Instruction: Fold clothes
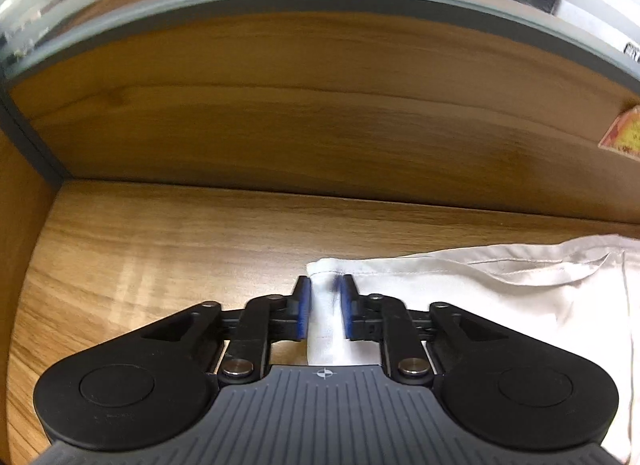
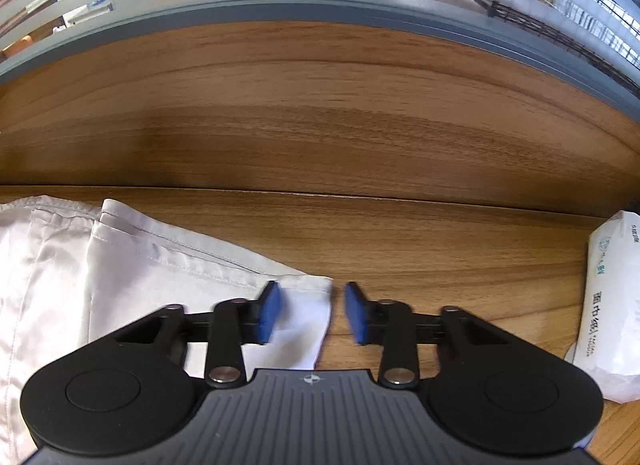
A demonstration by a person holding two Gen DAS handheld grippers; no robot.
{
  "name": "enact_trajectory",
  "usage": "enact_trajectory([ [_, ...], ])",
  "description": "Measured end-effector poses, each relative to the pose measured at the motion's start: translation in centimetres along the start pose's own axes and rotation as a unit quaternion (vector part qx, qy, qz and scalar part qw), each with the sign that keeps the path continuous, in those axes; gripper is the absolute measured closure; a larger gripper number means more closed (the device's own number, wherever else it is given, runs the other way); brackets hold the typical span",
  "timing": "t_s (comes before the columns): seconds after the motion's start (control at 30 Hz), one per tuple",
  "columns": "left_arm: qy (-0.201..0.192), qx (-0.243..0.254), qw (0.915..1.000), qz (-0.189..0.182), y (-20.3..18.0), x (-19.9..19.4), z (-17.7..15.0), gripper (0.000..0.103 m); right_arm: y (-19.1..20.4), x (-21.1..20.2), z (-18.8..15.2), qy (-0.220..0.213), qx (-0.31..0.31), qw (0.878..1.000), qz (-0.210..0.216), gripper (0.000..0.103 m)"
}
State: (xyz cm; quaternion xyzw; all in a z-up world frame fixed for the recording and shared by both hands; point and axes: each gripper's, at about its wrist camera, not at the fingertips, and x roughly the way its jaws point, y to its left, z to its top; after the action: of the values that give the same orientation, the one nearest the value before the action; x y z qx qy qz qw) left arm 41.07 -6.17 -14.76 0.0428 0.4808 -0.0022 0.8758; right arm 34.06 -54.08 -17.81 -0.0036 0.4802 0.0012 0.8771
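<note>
Wood desk (image 1: 160,249), wood back panel (image 2: 320,105); white garment (image 1: 500,293) flat; left tool (image 1: 325,307), right tool (image 2: 312,311) both apart.

The white plastic packet (image 2: 612,305) at the right edge of the right wrist view bore printed Chinese characters and smaller print, too distorted to read. The orange-yellow card (image 1: 624,133) showed an illegible print.

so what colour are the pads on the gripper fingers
Blue, on black fingers; the right gripper pads show it best in the right wrist view.
</note>
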Motion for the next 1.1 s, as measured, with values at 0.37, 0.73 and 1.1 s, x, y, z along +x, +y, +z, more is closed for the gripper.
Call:
enact_trajectory([
  [0.37, -0.018, 0.004, 0.9995, 0.026, -0.7, -1.7, -0.2, 0.092, 0.8, 0.6, -0.2, -0.001, -0.023, 1.0, -0.02, 0.088],
  [0.73, -0.037, 0.08, 0.9956, -0.033, -6.0, -6.4, -0.9, 0.081, 2.5, -2.1, 0.0, -0.025, -0.042, 0.999, -0.02, 0.066],
  [1.1, -0.016, 0.057, 0.9952, -0.078, -9.3, -4.2, -2.2, 0.07, 5.4, -3.8, -1.6, -0.018, -0.045, 0.998, 0.027, 0.055],
])
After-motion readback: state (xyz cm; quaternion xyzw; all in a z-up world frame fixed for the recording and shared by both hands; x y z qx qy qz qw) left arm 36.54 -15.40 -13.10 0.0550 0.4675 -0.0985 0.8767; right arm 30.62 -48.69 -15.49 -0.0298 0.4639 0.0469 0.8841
